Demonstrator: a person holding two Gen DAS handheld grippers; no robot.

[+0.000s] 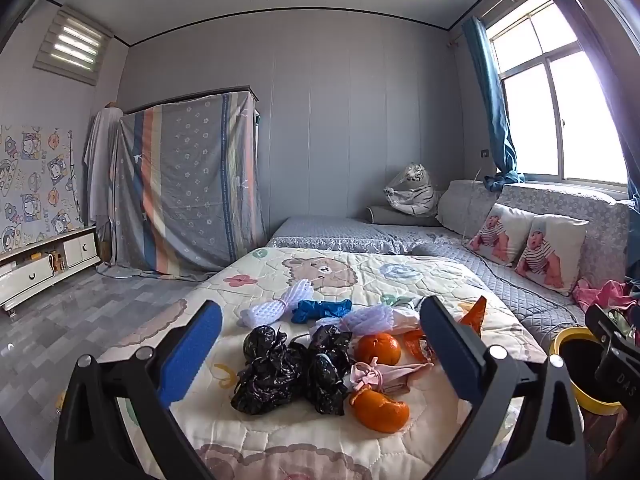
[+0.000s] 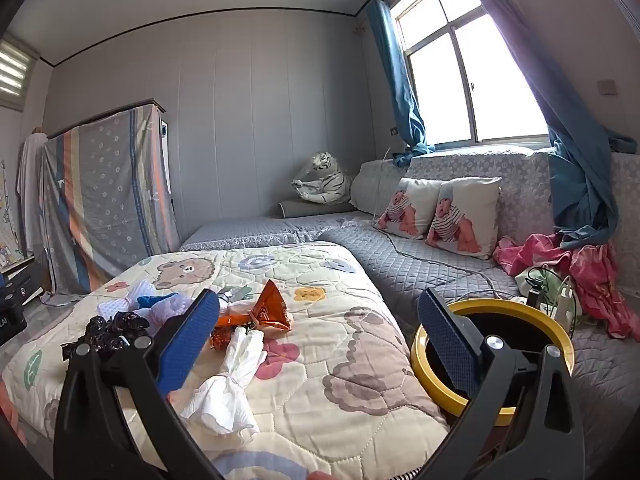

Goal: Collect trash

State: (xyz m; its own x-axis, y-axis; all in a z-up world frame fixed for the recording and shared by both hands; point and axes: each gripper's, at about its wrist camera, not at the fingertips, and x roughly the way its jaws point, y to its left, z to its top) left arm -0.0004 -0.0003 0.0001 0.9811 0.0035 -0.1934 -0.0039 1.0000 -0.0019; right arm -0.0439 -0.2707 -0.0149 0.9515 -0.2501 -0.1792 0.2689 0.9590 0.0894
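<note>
Both tools hover empty over the bed, apparently poised to choose a first piece. The left hand-held gripper [image 1: 320,344] has its blue-padded jaws wide apart around the heap on the cartoon-printed quilt [image 1: 400,276]; the right hand-held gripper [image 2: 320,336] is spread as wide. Just beside the quilt's right edge stands the yellow-rimmed black bin [image 2: 420,364], near enough for short drops. On the quilt lie roughly four crumpled black plastic bags [image 1: 288,368], two orange tangerine pieces [image 1: 378,348], one knotted white paper bundle [image 2: 228,388] and one orange foil wrapper [image 2: 272,308].
</note>
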